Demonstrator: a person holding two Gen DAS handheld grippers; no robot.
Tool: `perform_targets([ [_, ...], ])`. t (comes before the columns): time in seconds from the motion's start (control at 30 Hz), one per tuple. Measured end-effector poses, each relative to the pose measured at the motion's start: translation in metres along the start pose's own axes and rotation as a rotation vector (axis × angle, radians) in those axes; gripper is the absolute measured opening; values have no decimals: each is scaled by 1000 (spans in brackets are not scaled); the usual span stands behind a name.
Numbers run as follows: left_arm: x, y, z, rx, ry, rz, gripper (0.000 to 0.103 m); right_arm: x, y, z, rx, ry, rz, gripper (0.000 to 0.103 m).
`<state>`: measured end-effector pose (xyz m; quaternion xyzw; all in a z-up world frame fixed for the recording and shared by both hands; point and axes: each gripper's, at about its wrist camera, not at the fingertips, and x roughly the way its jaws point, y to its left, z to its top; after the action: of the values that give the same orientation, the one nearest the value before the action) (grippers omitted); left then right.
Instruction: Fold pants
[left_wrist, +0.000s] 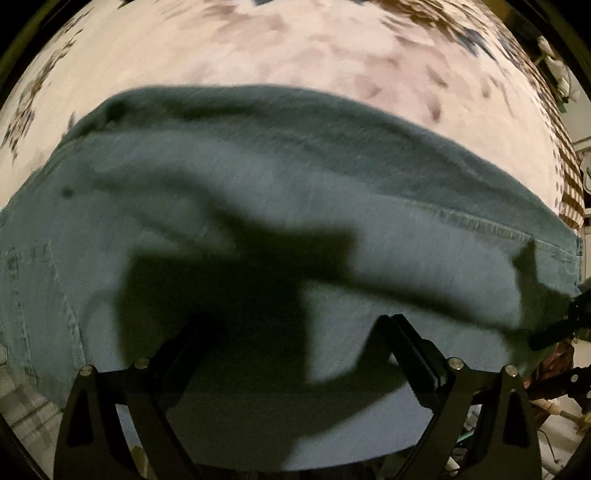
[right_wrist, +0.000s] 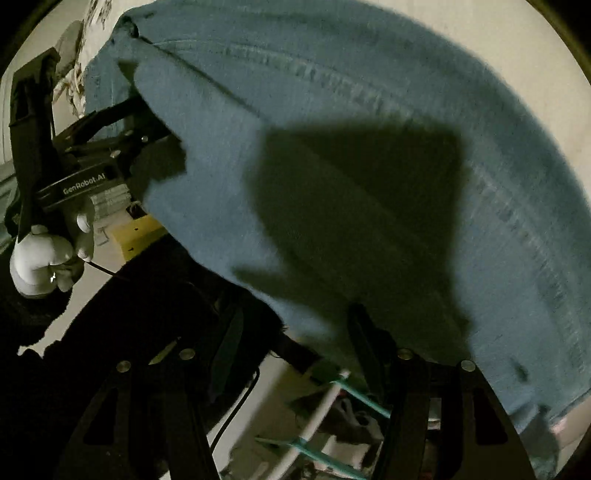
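Patterned bedspread (left_wrist: 295, 48) fills far background. Left: gloved hand (right_wrist: 37, 258) carries my left gripper (left_wrist: 291, 350), fingers wide, pointing down over denim, nothing between them. Centre: blue pants (left_wrist: 258, 184) spread flat on bedspread, stitched seam running rightward. Right: my right gripper (right_wrist: 295, 339), fingers apart, poised at near pants edge; contact I cannot tell.

A home, likely a bedroom: a floral-printed bedsheet (left_wrist: 295, 48) spreads toward twelve o'clock under the denim, and a white rack with teal rungs (right_wrist: 332, 413) stands on pale flooring at six o'clock.
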<state>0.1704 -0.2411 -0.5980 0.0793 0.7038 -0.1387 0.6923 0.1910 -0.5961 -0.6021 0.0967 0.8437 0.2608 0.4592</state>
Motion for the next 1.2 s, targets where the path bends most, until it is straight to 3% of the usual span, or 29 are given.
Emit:
perform_targets([
  [0.17, 0, 12, -8, 3, 11, 14, 97, -14, -2, -15, 26, -92, 50, 62],
  [0.23, -1, 16, -9, -2, 12, 16, 97, -38, -14, -24, 61, -203, 87, 62],
  [0.3, 0, 19, -9, -6, 14, 17, 97, -78, -33, -32, 142, -391, 98, 62],
  [0.4, 0, 18, -6, -10, 17, 22, 97, -110, -50, -38, 214, -584, 127, 62],
  [0.5, -6, 18, -5, -14, 7, 25, 97, -126, -66, -21, 287, -671, 79, 62],
  [0.57, -17, 18, 3, -27, -18, 10, 97, -120, -72, 2, 336, -635, 34, 61],
  [0.6, -22, 17, 6, -33, -31, 1, 97, -111, -78, 15, 351, -577, -5, 58],
  [0.67, -36, 18, 21, -56, -79, -19, 97, -91, -75, 25, 325, -493, -63, 39],
  [0.73, -42, 16, 35, -72, -108, -36, 97, -70, -60, 21, 288, -476, -105, 38],
  [0.83, -42, 13, 55, -91, -130, -56, 97, -51, -54, 0, 301, -476, -81, 38],
  [0.97, -27, 1, 67, -39, -115, -9, 97, -43, -49, -21, 287, -456, -78, 38],
  [1.1, -1, 13, 49, -27, -35, 4, 97, -39, -45, -29, 239, -374, -106, 39],
  [1.2, -1, 27, 34, -42, -42, -21, 97, -42, -46, -29, 200, -317, -121, 41],
])
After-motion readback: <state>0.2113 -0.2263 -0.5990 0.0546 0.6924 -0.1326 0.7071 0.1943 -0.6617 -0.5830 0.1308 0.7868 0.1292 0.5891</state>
